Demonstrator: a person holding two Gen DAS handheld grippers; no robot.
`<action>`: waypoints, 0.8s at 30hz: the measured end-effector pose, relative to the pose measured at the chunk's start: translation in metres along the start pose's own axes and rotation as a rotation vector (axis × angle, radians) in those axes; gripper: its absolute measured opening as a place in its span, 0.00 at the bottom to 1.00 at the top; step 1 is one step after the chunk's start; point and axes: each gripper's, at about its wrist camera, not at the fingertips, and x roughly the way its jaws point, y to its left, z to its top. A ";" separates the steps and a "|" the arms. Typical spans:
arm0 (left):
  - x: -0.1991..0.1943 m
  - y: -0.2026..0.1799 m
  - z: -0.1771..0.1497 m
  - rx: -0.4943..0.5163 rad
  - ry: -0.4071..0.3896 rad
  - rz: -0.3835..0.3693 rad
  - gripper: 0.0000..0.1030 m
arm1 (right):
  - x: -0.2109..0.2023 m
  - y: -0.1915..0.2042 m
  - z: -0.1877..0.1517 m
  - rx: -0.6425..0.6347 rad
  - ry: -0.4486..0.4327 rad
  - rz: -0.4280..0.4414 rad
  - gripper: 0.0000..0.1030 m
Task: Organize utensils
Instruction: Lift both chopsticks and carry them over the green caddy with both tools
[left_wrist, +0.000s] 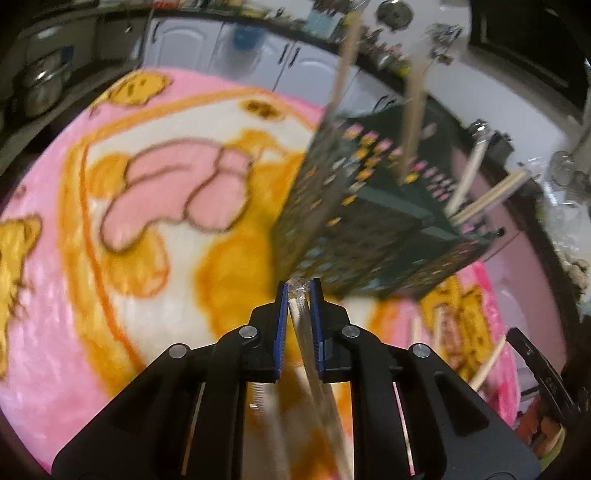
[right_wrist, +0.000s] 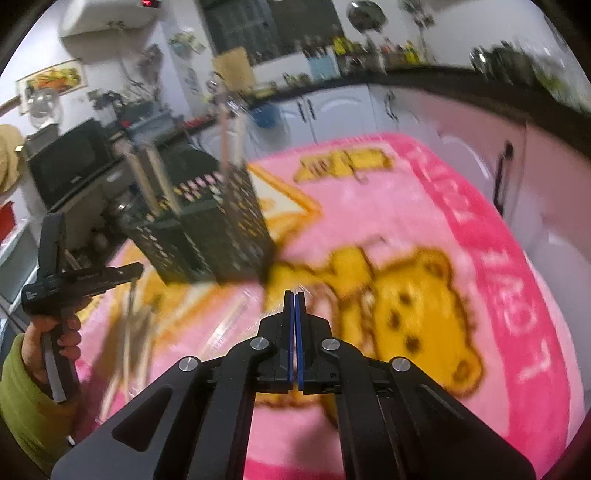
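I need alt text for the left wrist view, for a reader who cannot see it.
The left gripper is shut on a clear plastic utensil above a pink and orange blanket. Ahead to the right stands a dark perforated utensil holder with wooden sticks in it.

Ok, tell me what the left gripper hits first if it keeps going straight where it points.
Most likely the dark utensil basket. The left gripper, shut on a clear wrapped utensil, aims at the basket's lower near corner just ahead. Depth is blurred, so it might touch the pink blanket below first.
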 end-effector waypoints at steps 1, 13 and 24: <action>-0.004 -0.005 0.002 0.010 -0.012 -0.007 0.07 | -0.002 0.004 0.003 -0.012 -0.012 0.006 0.01; -0.051 -0.046 0.016 0.095 -0.128 -0.088 0.06 | -0.019 0.058 0.036 -0.161 -0.098 0.087 0.01; -0.069 -0.059 0.024 0.123 -0.178 -0.125 0.06 | -0.025 0.093 0.056 -0.241 -0.140 0.143 0.01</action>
